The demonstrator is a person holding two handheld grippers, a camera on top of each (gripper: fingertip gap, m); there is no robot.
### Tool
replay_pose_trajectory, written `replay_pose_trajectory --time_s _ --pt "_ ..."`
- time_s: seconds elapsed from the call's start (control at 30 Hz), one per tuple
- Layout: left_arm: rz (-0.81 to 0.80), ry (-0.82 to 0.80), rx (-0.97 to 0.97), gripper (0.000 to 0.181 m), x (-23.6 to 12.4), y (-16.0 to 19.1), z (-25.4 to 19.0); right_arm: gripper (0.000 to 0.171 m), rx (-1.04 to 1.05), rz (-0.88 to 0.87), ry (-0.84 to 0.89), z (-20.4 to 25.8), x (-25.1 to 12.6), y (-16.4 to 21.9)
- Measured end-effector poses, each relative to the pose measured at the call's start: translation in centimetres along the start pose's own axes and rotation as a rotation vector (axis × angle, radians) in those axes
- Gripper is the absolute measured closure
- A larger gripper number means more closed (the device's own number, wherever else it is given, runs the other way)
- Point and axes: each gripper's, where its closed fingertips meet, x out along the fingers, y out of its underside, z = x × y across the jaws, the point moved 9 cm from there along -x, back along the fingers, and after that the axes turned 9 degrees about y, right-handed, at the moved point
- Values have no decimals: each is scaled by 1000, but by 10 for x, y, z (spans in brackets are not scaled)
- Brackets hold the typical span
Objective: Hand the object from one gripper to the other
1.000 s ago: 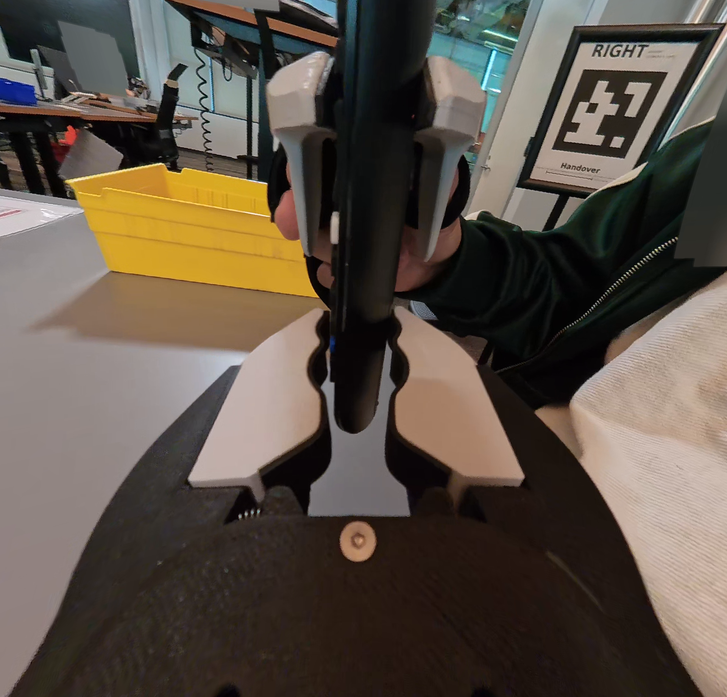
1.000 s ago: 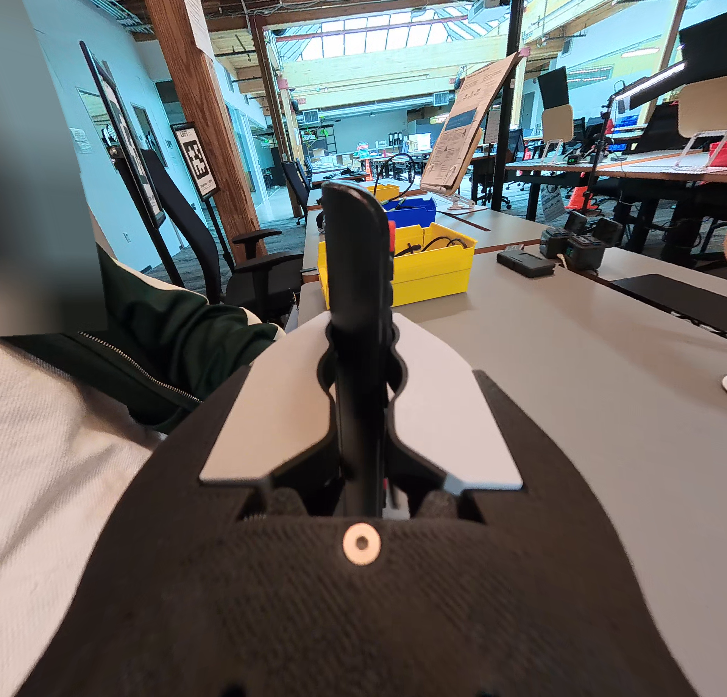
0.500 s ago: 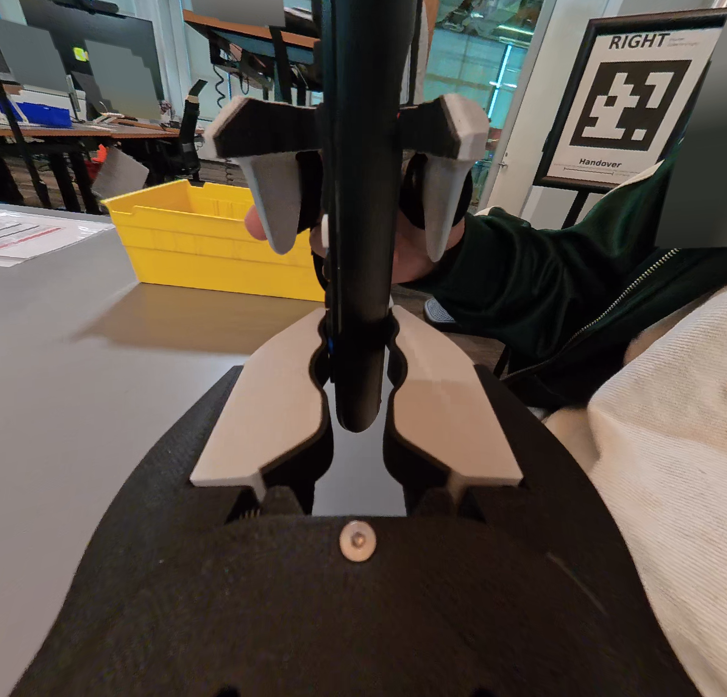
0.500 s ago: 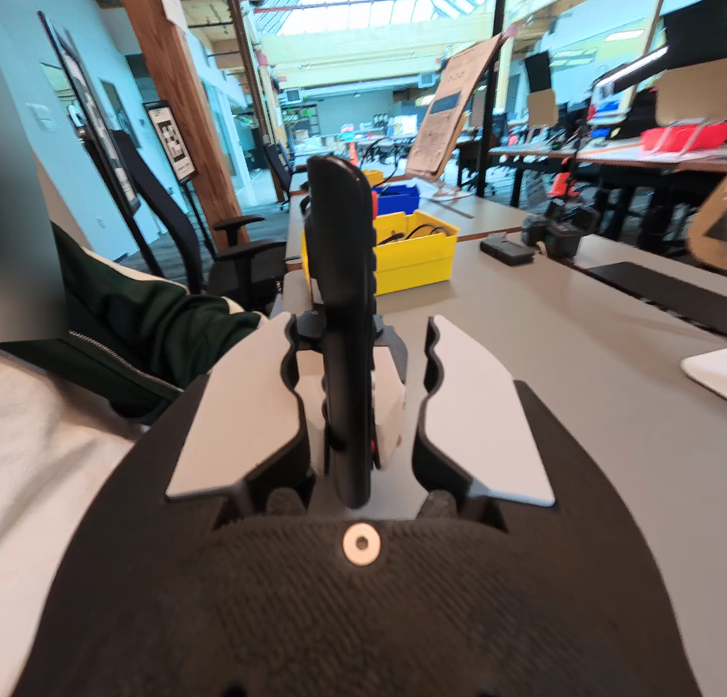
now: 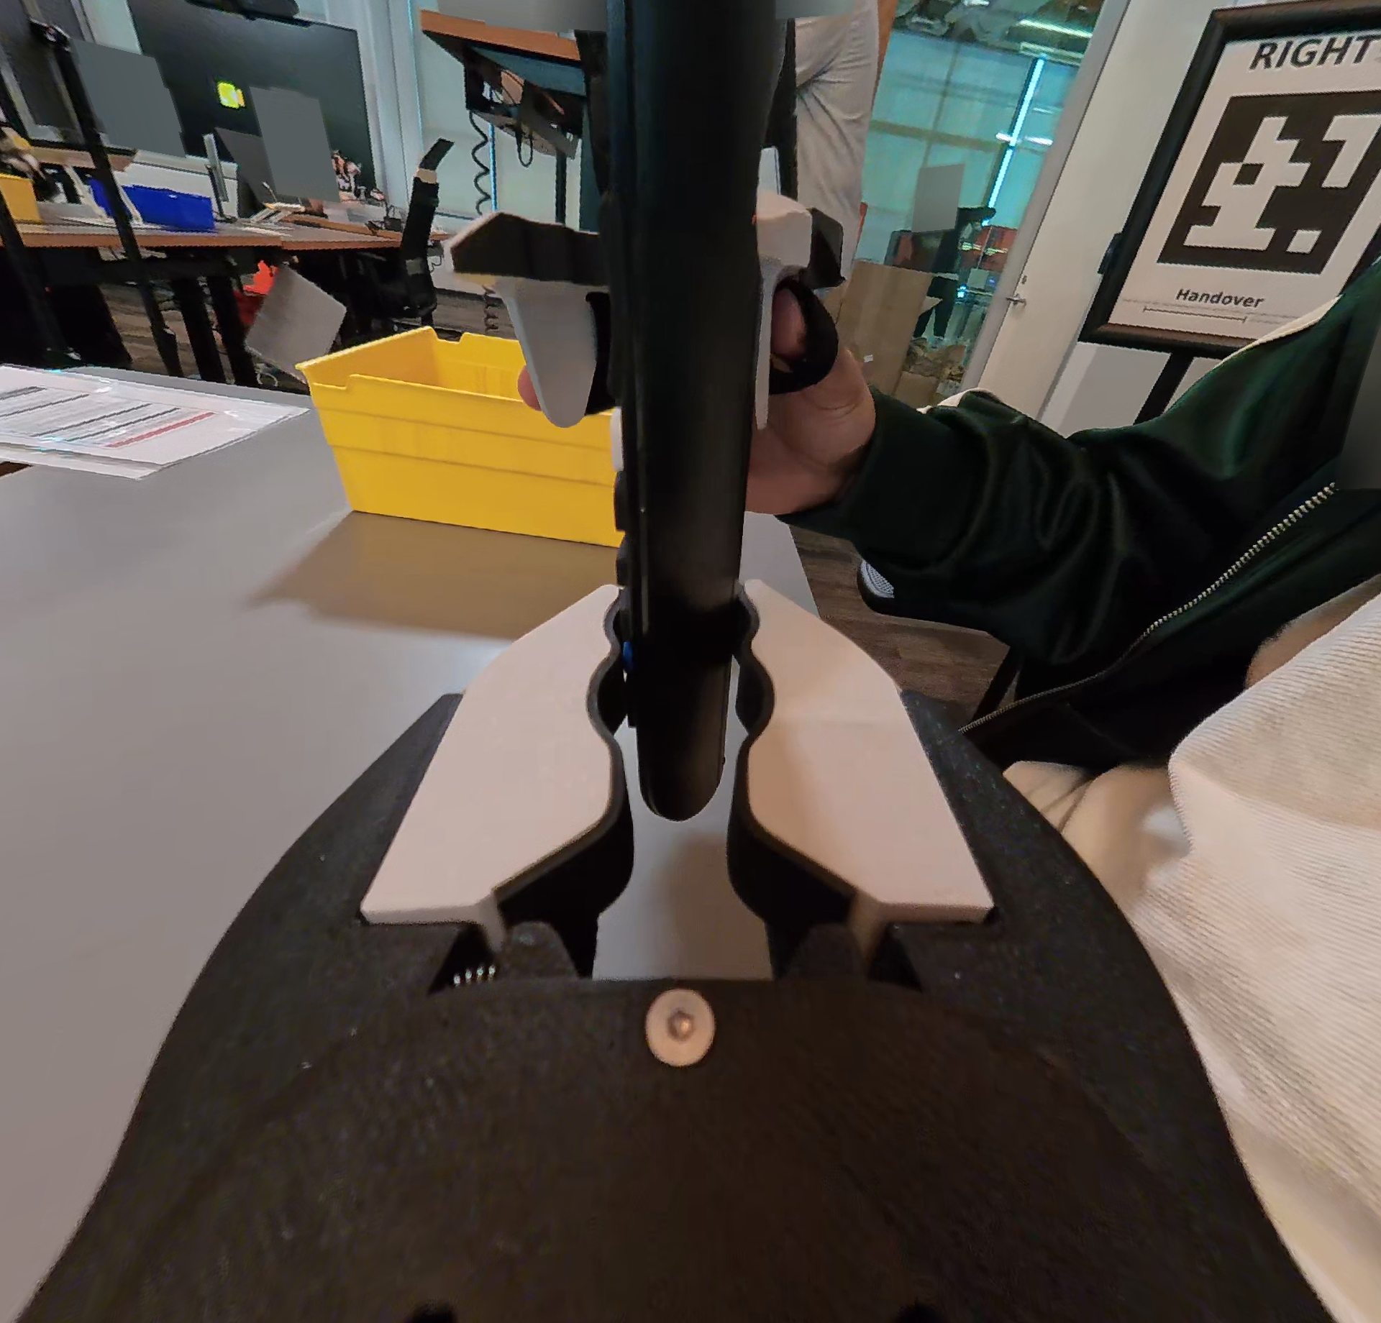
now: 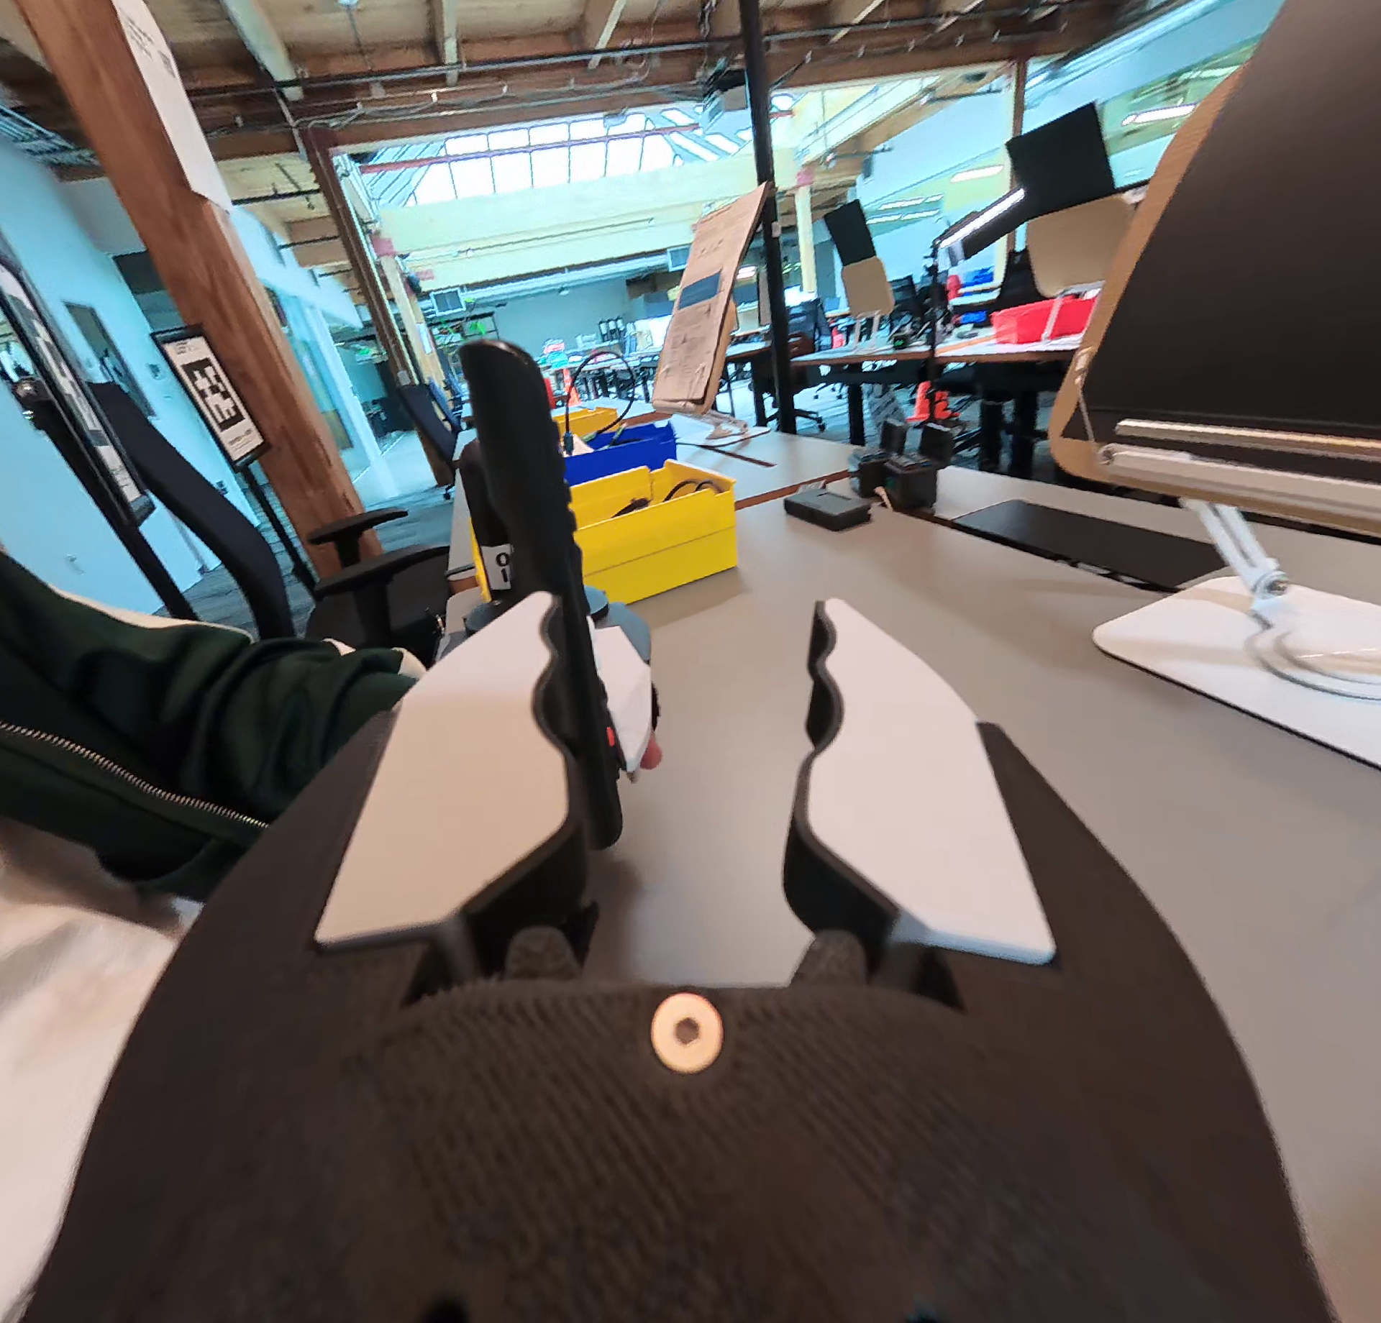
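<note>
Left gripper (image 5: 678,615) clamped on the lower end of a black remote control (image 5: 684,361), white fingers (image 5: 516,749) pressed against both its sides, rounded tip poking down past the pinch point. Remote held upright above the grey table (image 5: 149,615), rising out of the top of the left wrist view, small buttons along its left edge. Right gripper (image 6: 681,660) spread wide, nothing between its white fingers (image 6: 897,787); remote (image 6: 534,540) seen edge-on just beside the left-hand finger, contact not clear from here. From the left wrist view, right gripper (image 5: 657,331) just behind the remote's middle, its two fingers on either side, apart from the body. Hand (image 5: 807,428) in a dark green sleeve (image 5: 1046,533) behind it, wrapped around the handle. Yellow bin (image 5: 448,428) farther back on the table, a sheet of paper (image 5: 112,420) to its left. In the right wrist view, a white monitor stand (image 6: 1233,652) on the table at far right.
</note>
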Motion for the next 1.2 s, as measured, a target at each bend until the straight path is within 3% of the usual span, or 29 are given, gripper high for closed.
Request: replay_pose_trajectory --time_s 0.9,1.2 --pt "48 -74 13 156 2 5 4 112 -179 -50 51 30 -4 -33" --pt "146 -105 55 157 -1 6 8 111 -453 117 78 50 -6 -46"
